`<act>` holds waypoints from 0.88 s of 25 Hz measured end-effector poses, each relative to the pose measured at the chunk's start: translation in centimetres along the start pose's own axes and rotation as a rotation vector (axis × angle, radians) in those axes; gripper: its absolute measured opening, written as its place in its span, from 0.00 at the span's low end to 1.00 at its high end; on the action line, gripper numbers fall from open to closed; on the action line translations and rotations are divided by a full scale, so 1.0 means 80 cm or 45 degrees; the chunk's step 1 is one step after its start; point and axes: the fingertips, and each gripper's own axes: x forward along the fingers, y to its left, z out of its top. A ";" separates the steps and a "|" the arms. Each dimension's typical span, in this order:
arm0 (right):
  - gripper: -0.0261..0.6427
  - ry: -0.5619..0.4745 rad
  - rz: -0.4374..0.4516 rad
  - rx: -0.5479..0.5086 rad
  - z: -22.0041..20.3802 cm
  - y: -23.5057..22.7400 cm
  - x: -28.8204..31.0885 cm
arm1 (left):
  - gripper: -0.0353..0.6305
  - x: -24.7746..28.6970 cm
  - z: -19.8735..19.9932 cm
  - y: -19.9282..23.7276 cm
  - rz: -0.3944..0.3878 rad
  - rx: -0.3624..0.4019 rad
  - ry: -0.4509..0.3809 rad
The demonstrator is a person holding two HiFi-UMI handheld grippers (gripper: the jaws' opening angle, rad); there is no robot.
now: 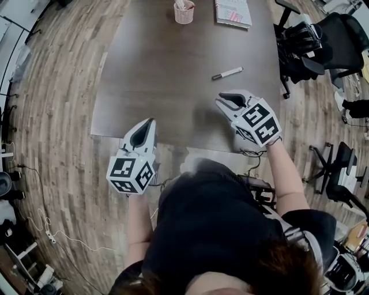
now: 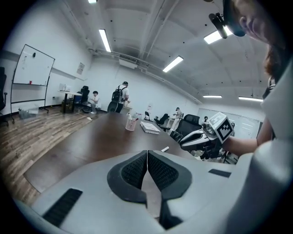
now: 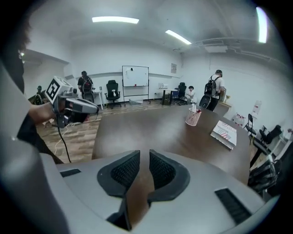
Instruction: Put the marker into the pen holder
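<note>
At the near edge of the table, the left gripper is clenched, empty. Far ahead stands the pen holder. The right gripper is slightly parted, empty, with the marker lying just beyond its tips.

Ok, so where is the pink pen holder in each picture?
Head view: pen holder at the top edge, near the middle.
Left gripper view: pen holder small, just left of centre.
Right gripper view: pen holder right of centre, halfway up.
Shared landmark: the booklet lying just beside it.
</note>
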 end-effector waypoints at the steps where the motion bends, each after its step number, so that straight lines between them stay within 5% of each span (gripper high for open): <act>1: 0.16 0.025 0.002 -0.029 -0.001 -0.010 0.007 | 0.09 0.012 0.003 0.003 -0.006 0.006 0.016; 7: 0.17 0.161 0.062 -0.230 -0.018 -0.060 0.042 | 0.09 0.082 0.016 0.009 -0.007 0.031 0.081; 13: 0.20 0.327 0.126 -0.567 -0.047 -0.096 0.075 | 0.09 0.145 0.025 0.000 -0.036 0.080 0.152; 22: 0.24 0.488 0.259 -0.840 -0.081 -0.124 0.126 | 0.09 0.199 0.015 -0.006 -0.075 0.093 0.225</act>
